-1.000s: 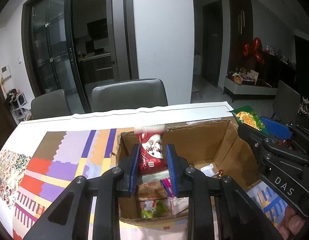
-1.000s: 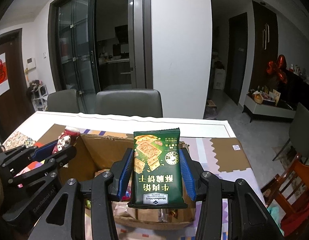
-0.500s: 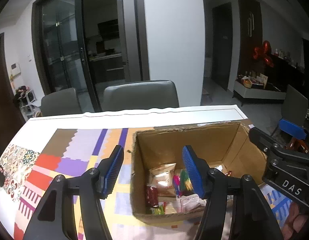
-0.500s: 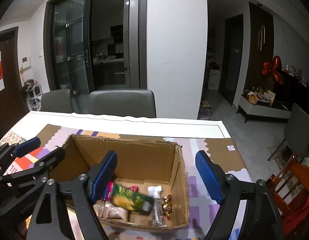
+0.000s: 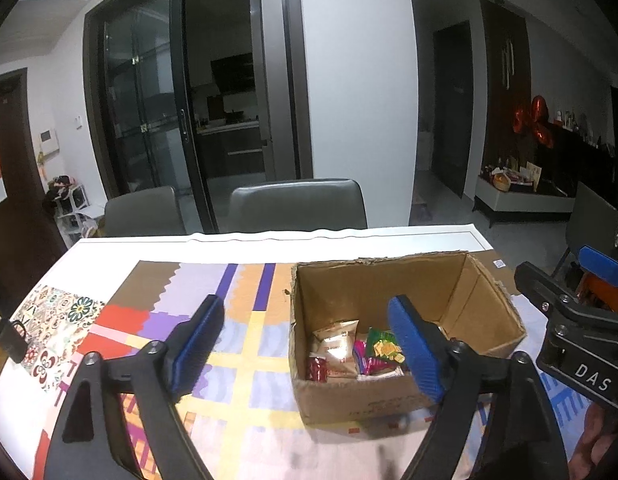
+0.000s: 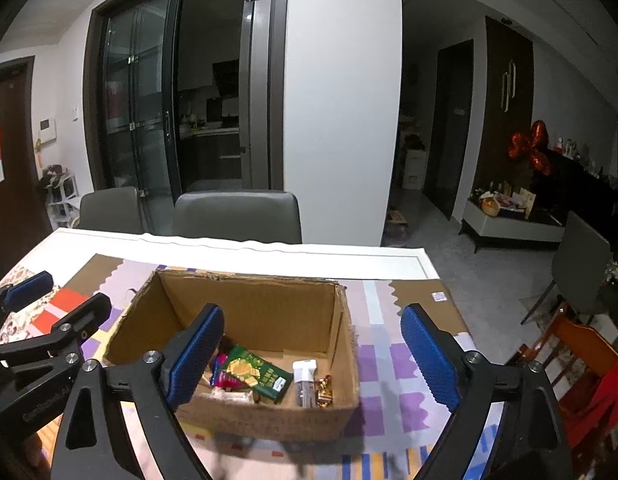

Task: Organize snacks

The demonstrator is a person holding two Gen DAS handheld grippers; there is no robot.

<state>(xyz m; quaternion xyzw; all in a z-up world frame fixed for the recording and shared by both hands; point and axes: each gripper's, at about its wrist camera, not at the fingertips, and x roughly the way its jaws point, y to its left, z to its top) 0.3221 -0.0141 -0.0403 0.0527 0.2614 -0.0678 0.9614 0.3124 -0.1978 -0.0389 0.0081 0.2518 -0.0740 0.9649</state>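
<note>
An open cardboard box [image 5: 381,276] [image 6: 245,300] stands on the table and holds several snack packets. Among them are a green cracker packet [image 6: 255,372] [image 5: 383,350], a red packet [image 5: 317,368], a beige packet [image 5: 337,344], a white bar [image 6: 305,380] and gold candy [image 6: 325,388]. My left gripper [image 5: 305,308] hovers over the box's near left corner. Its jaws are opening and nothing is between them. My right gripper [image 6: 313,316] hangs above the box's near right part. Its jaws are also opening, with nothing held. Each gripper shows at the edge of the other's view.
A patchwork-patterned cloth [image 5: 245,360] covers the white table [image 5: 333,240]. Two grey chairs [image 6: 237,216] stand at the far side. A wooden chair with red cloth [image 6: 581,348] is off the right edge. A small dark object [image 5: 9,340] sits at the table's left edge.
The left gripper released the red packet and the right gripper the green cracker packet; both now lie in the box. Both jaws spread wide and both grippers drew back and up.
</note>
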